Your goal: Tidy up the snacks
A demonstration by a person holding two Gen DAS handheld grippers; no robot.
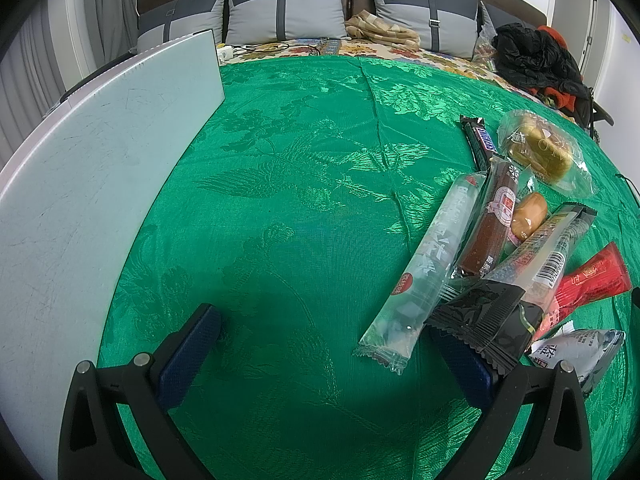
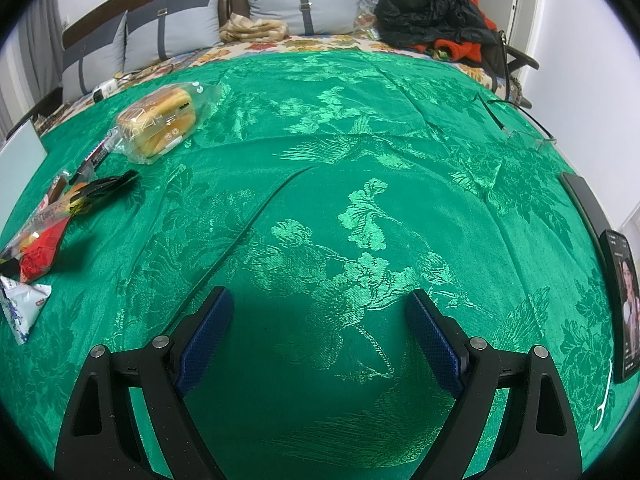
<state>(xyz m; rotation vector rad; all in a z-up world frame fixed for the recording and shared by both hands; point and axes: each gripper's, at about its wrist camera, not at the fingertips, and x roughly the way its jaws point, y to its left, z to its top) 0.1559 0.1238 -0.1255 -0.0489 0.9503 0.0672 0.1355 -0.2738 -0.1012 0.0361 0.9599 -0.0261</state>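
The dark bar wrapper reads "SNICKERS".

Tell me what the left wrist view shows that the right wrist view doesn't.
Only the left wrist view shows the chocolate bar label, the long clear packet and most of the pale board. Only the right wrist view shows the phone and glasses. Both show the bagged bread, red packet, green cloth, pillows, and an open gripper.
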